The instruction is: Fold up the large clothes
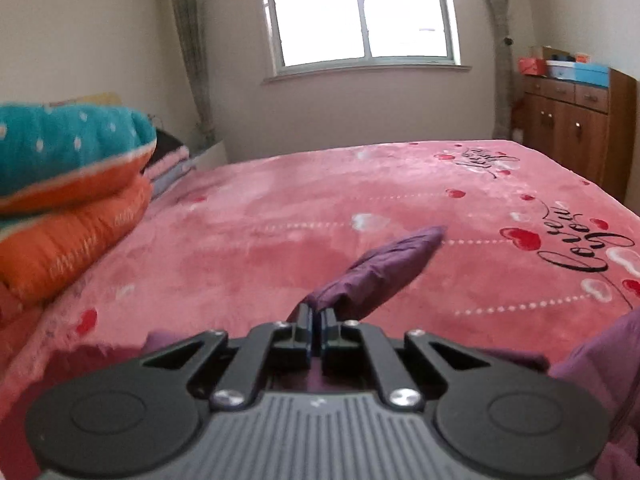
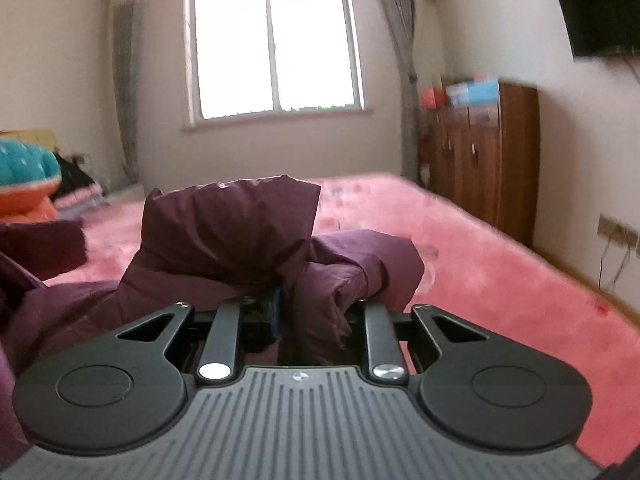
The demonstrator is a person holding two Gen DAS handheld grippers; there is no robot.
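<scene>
I have both tools clamped on the puffy purple padded jacket (image 2: pixel 224 240), which hangs over the bed covered by a pink plush blanket with red hearts (image 1: pixel 240 232). My left hand-held gripper (image 1: pixel 318 316) is pinched almost fully together on a thin edge of the cloth, and a narrow purple flap stands out beyond its tips above the blanket. My right hand-held gripper (image 2: pixel 304 304) is clenched on a thicker bunch of the same jacket; the fabric billows up in front of the lens and hides its right finger, so I judge the hold from the cloth packed between the jaws. More of the jacket trails off to the lower left of the right wrist view.

I judge this to be the lift-and-spread step: the garment is picked up by two points, not yet laid flat for a fold. Next I need to draw the two grips apart so the cloth hangs straight, then lower it onto the open pink area, clear of the orange and teal dotted quilts stacked at the bedside (image 1: pixel 72 184). The bulky padding may slip from the thin left pinch.
</scene>
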